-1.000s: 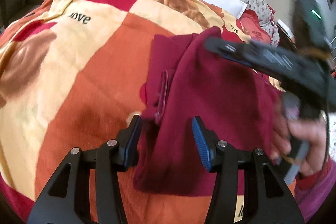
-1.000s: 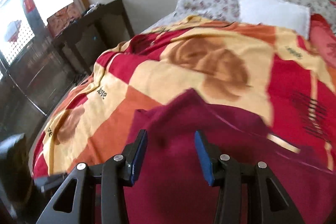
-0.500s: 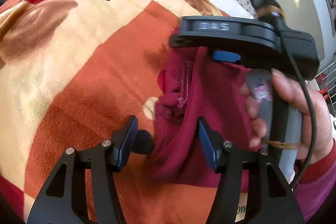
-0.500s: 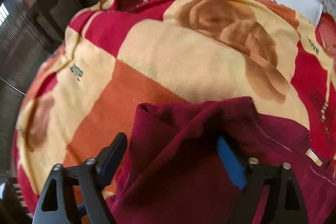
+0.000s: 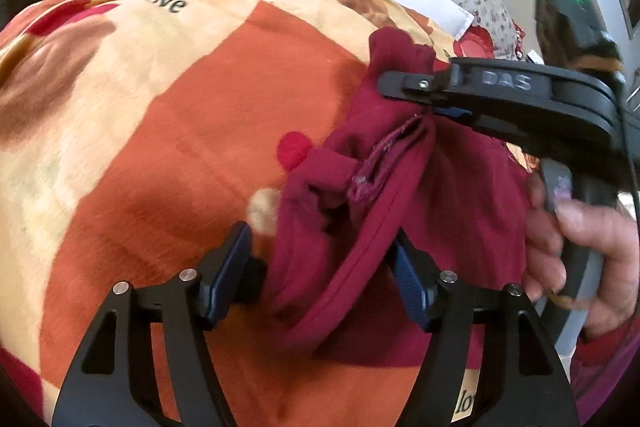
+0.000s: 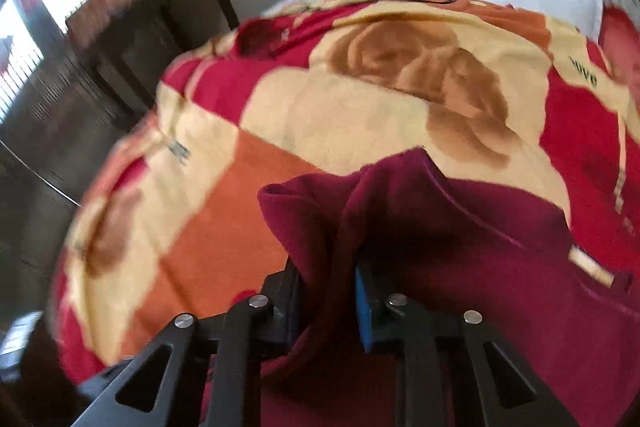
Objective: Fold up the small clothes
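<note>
The maroon garment (image 5: 448, 195) lay bunched on the bed's blanket (image 5: 160, 115), toward four o'clock in the left wrist view. The right claw (image 6: 328, 291) had just closed and was pinching a fold of it. The left claw (image 5: 324, 275) had just been opening, spread around a lower fold without pressing. The risk, I judged: lifting with only one pinch could let the loose layers sag and twist, spoiling the fold.

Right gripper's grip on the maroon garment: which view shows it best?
Left wrist view: the right gripper shows side-on, having just closed on the maroon garment at its bunched top edge. The right wrist view is blurred, showing only cloth between its own fingers.
</note>
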A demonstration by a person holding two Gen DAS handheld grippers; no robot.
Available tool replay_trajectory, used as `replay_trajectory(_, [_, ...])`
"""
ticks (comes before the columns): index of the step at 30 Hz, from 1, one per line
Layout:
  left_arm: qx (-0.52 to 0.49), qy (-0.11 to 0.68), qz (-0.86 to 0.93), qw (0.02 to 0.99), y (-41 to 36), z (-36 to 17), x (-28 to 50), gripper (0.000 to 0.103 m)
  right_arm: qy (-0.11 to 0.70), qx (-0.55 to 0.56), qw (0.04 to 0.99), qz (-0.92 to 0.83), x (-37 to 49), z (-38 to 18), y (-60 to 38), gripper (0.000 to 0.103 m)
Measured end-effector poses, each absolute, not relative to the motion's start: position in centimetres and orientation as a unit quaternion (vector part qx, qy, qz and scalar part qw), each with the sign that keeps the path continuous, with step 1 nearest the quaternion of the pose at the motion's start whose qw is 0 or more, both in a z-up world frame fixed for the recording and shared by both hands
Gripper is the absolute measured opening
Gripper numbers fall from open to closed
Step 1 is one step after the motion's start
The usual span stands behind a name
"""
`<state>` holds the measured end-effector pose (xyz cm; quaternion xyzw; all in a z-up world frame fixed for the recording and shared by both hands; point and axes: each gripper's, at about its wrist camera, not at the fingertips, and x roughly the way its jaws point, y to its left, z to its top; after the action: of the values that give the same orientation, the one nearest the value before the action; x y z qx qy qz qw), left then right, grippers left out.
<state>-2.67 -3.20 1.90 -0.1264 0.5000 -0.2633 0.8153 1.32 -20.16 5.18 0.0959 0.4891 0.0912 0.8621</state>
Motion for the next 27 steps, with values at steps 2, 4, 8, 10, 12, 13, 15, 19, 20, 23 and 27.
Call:
replay_trajectory(2, [-0.126,0.496,-0.273,0.815,-3.8,2.0,-2.6,0.068,0.486,0.108,0.862,0.096,1.2,5.5,-20.1,0.021])
replay_trajectory(4, [-0.127,0.503,-0.283,0.807,-4.1,1.8,-2.2,0.044,0.480,0.118,0.863,0.100,0.8,5.7,-20.4,0.020])
replay_trajectory(8, [-0.114,0.482,-0.303,0.814,-4.4,3.9,-3.4,0.022,0.460,0.139,0.870,0.108,-0.4,7.0,-21.7,0.020])
replay_trajectory(10, [-0.106,0.468,-0.318,0.818,-4.8,5.3,-4.5,0.018,0.445,0.149,0.876,0.112,-1.9,8.2,-22.6,0.020])
replay_trajectory(12, [-0.097,0.453,-0.337,0.820,-5.7,7.2,-5.6,0.018,0.432,0.155,0.881,0.113,-2.3,9.2,-23.5,0.019])
replay_trajectory(13, [-0.094,0.447,-0.346,0.820,-6.2,8.0,-6.0,0.017,0.420,0.160,0.886,0.110,-3.2,10.1,-24.3,0.019])
replay_trajectory(15, [-0.087,0.434,-0.366,0.818,-7.5,9.5,-7.1,0.017,0.402,0.161,0.896,0.101,-4.7,11.6,-25.4,0.019])
replay_trajectory(19, [-0.060,0.408,-0.421,0.808,-11.2,12.5,-10.2,0.017,0.361,0.177,0.912,0.083,-8.9,14.2,-29.1,0.018])
replay_trajectory(20, [-0.050,0.404,-0.435,0.803,-12.4,13.0,-11.1,0.017,0.353,0.186,0.914,0.076,-10.3,14.7,-30.7,0.018])
replay_trajectory(23, [-0.025,0.399,-0.467,0.789,-15.8,13.5,-13.1,0.017,0.341,0.206,0.916,0.055,-13.4,15.2,-34.3,0.018])
replay_trajectory(27, [0.009,0.406,-0.499,0.766,-20.7,12.6,-15.8,0.017,0.340,0.236,0.910,0.009,-17.7,14.0,-39.3,0.018])
